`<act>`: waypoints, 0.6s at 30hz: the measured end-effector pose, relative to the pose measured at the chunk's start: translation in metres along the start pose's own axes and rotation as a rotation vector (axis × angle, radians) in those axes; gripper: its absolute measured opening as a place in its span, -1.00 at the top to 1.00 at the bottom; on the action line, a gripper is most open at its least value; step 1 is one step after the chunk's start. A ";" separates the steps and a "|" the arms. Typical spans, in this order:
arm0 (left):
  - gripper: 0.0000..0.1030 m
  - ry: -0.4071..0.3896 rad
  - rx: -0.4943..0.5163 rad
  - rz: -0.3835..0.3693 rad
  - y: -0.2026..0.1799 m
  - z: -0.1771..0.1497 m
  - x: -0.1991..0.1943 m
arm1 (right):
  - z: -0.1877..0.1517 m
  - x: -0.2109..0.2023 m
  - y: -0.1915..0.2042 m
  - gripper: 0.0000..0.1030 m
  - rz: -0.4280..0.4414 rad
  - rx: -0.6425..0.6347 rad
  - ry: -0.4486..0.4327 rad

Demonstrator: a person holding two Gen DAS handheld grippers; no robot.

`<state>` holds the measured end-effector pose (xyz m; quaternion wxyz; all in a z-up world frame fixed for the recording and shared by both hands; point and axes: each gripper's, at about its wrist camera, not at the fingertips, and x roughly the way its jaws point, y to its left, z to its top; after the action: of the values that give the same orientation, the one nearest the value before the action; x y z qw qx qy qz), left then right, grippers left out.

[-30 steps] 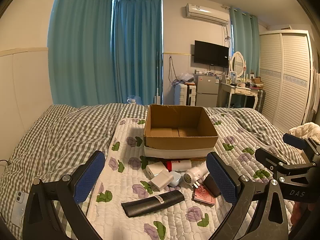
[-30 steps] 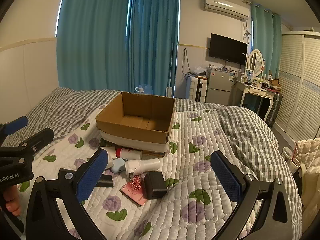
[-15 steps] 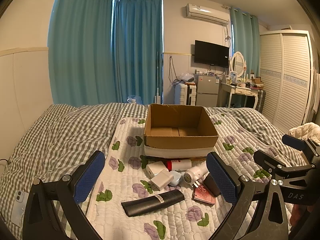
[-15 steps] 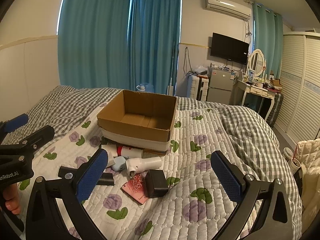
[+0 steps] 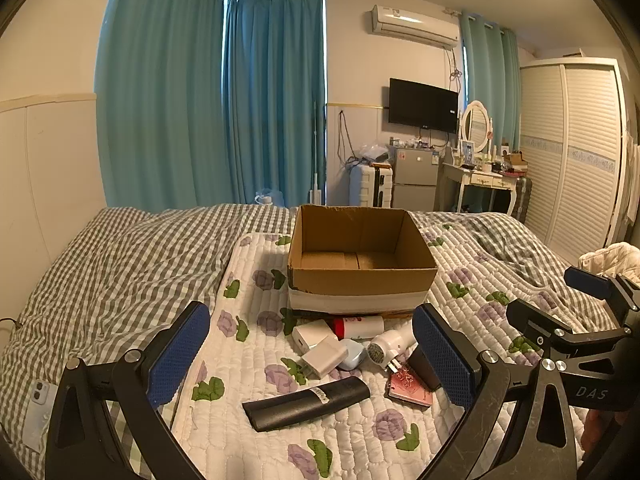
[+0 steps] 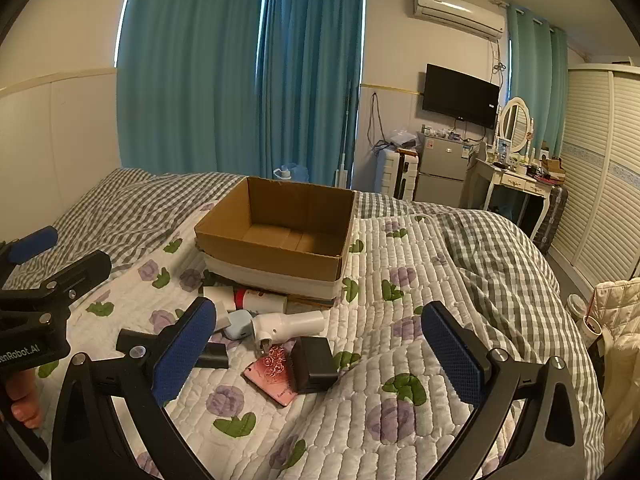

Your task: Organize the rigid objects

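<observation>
Little moved since earlier: right gripper [image 6: 320, 344] edged closer, jaws wide, empty; left gripper [image 5: 310, 352] likewise wide, empty. Box [image 5: 360, 276] at centre frame apparently bare; clutter [image 5: 340, 354] just below it, nothing yet packed.

The cardboard box [image 5: 362, 264] sits on the quilt [image 5: 248, 264] spread over the bed [image 5: 100, 264]. Just before the box's near wall lies a tube [image 5: 362, 327], with a square plug [image 5: 310, 335] to its left. Nearer than these, still before the box, lie a second adapter [image 5: 325, 361], a small rounded case [image 5: 354, 356] touching it, and a hair dryer [image 5: 388, 346] to the right. Before the box and nearest of all lies a long flat case [image 5: 306, 403]. Right of that, before the box's right corner, a card [image 6: 272, 376] lies flat with a block-shaped charger [image 6: 314, 364] resting on its right edge. Far left of the box, at the bed's edge, lies a phone [image 5: 35, 408].
</observation>
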<state>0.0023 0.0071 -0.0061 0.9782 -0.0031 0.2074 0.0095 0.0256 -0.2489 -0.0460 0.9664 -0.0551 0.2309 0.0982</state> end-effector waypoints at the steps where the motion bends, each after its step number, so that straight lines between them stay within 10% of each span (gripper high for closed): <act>1: -1.00 0.000 0.000 0.001 0.000 -0.001 0.000 | -0.001 0.000 0.000 -1.00 0.000 -0.001 0.000; 18: -1.00 0.004 0.002 0.004 -0.001 -0.003 0.001 | -0.003 0.000 0.001 -1.00 0.000 -0.010 0.014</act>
<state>0.0019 0.0064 -0.0094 0.9778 -0.0019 0.2094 0.0112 0.0238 -0.2479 -0.0487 0.9645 -0.0606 0.2370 0.0991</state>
